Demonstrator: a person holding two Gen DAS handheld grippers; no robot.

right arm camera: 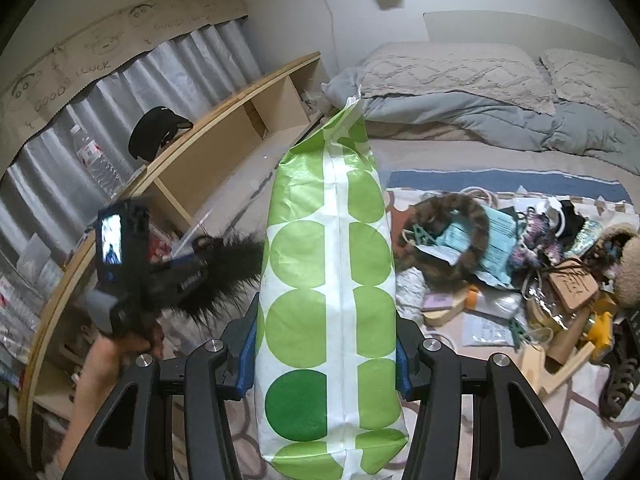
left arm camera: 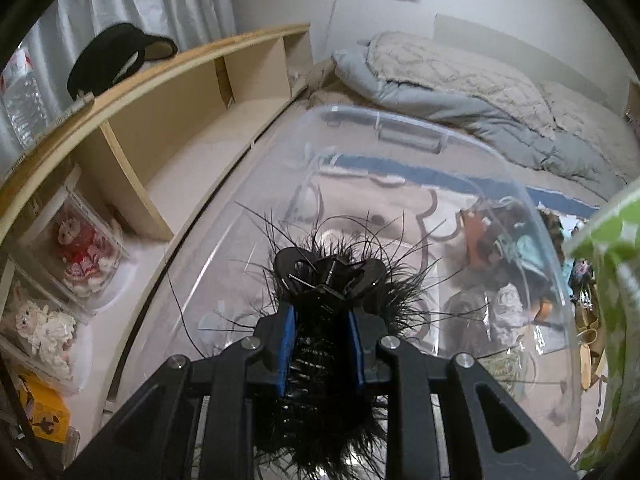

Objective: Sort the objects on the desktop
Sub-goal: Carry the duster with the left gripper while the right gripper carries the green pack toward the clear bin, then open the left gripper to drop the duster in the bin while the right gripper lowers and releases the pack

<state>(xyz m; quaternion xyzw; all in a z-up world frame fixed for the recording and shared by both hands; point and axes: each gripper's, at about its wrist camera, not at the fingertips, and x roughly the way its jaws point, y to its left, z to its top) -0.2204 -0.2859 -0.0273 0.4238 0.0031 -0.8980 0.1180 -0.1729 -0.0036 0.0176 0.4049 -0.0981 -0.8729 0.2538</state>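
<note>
My left gripper is shut on a black feathery hair clip and holds it over a clear plastic storage bin that looks empty below it. My right gripper is shut on a tall white pack with green dots, held upright; its edge also shows in the left wrist view. The left gripper with the feathery clip shows at the left of the right wrist view, close to the pack.
A pile of mixed small items, with a brown fur ring, lies on the bed to the right. A wooden shelf runs along the left, bearing a black cap and a water bottle. Folded quilts lie behind.
</note>
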